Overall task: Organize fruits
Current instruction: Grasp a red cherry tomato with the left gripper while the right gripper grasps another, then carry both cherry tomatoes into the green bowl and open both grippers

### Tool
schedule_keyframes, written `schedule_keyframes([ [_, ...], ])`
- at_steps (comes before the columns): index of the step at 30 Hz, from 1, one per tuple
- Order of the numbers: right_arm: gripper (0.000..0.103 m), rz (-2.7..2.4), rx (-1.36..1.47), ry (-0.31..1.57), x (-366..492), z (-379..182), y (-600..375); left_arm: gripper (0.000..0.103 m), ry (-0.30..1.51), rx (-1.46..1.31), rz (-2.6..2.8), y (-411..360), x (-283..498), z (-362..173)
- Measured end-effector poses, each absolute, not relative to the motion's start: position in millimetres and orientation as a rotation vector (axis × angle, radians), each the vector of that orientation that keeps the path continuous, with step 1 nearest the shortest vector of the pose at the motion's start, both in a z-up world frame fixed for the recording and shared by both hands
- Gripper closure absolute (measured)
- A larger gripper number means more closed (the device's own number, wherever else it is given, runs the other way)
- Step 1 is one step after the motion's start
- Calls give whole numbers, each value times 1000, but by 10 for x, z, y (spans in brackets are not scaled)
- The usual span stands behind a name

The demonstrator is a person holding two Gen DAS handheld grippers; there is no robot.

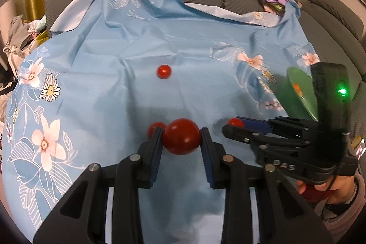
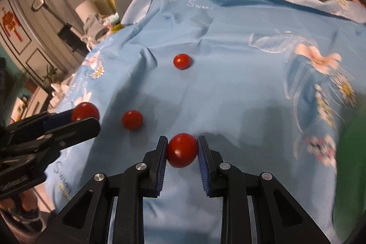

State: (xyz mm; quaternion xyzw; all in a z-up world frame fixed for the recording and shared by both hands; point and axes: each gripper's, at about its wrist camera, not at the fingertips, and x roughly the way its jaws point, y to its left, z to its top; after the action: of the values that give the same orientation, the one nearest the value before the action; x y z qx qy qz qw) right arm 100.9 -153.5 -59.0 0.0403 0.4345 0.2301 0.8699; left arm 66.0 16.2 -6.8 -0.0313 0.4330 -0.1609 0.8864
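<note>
Left wrist view shows the left gripper clamped on a tomato, both blue pads pressed against its sides; the fruit looks clear of the blue cloth, though I can't be sure it is fully lifted. Right wrist view shows the same on the other side; the right gripper is squeezed onto a second tomato, pads touching it left and right.

Two fruits lie loose on the cloth; a far tomato sits well apart near the middle, and a near tomato rests just beside the left gripper's left finger. A green bowl stands at the right edge of the cloth, partly hidden behind the right gripper's body.

My reading is that the pickup step is done for both hands and the carry is in hand; the next move calls for swinging each gripper over the bowl, lowering, and letting go gently so the fruit doesn't bounce out. Being nearer the bowl, the right gripper may go first; the left needs room to follow without knocking it.

Both grippers point steeply down at the cloth, side by side; the person's right hand grips its handle at the lower right of the left view.
</note>
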Motion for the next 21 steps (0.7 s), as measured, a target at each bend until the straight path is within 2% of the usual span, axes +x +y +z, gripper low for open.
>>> schedule_keyframes([
  [21,75,435,235,748,258,-185,-2292,71,888,10,-401,-383,224,159],
])
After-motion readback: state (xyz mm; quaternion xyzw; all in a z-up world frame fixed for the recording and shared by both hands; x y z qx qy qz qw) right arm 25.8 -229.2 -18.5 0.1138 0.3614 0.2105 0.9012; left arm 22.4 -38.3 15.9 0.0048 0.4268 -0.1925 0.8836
